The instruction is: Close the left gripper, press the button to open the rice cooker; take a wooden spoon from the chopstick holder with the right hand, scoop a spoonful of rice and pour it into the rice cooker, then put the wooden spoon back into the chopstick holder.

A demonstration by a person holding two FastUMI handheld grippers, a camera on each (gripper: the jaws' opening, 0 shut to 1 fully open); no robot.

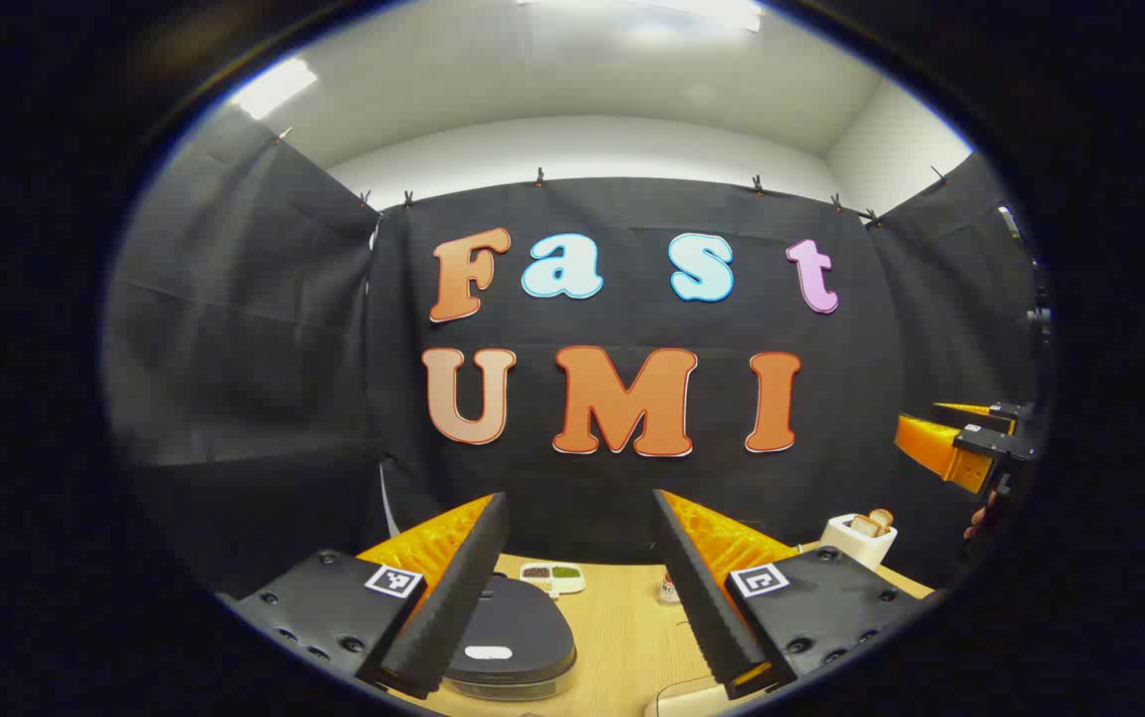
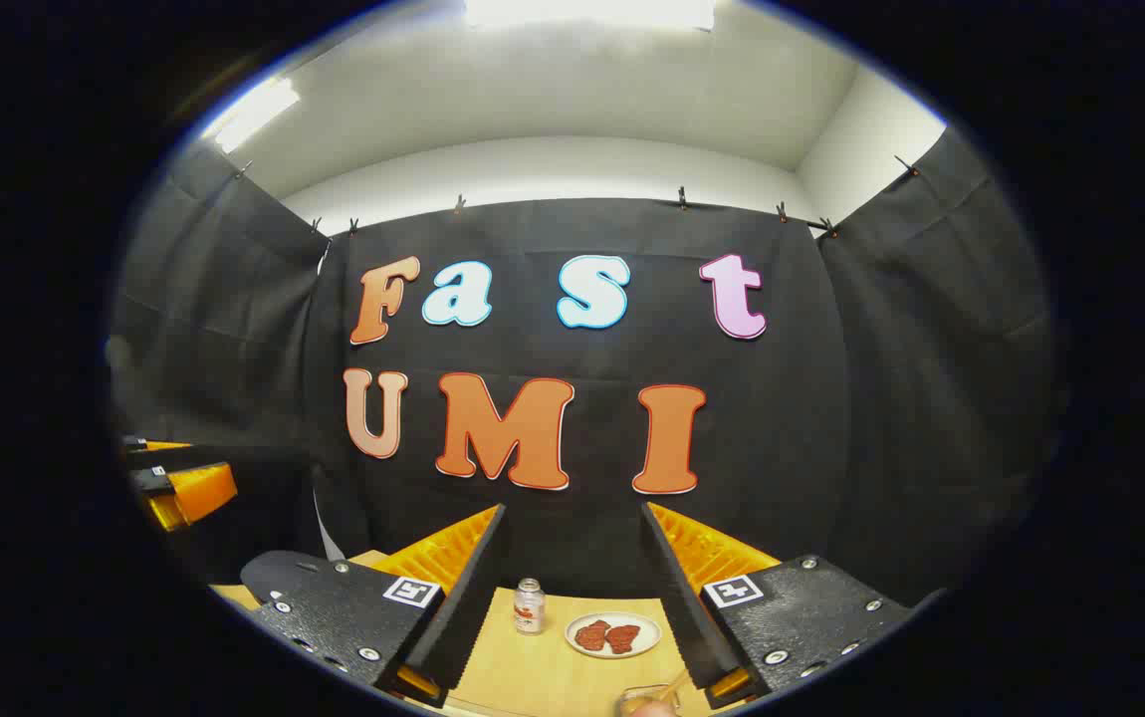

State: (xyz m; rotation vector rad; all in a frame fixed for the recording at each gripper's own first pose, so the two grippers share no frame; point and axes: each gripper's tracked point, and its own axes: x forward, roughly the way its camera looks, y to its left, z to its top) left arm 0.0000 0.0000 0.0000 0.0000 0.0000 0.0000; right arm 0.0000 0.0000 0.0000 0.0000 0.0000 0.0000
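In the left gripper view, the dark rice cooker (image 1: 518, 632) sits low on the wooden table (image 1: 622, 637) with its lid down and a white button (image 1: 488, 653) on its front. My left gripper (image 1: 579, 503) hangs above the table, open, nothing between its fingers. A white chopstick holder (image 1: 859, 540) with wooden handles stands at the right. The right gripper (image 1: 961, 443) shows above it, at the far right edge. In the right gripper view, my right gripper (image 2: 572, 513) is open and holds nothing. The left gripper (image 2: 184, 483) shows at the left edge.
A white divided dish of grains (image 1: 553, 576) and a small jar (image 1: 669, 590) stand behind the cooker. The right gripper view shows the jar (image 2: 529, 605), a white plate with red food (image 2: 613, 634) and a clear container (image 2: 647, 700) at the bottom edge.
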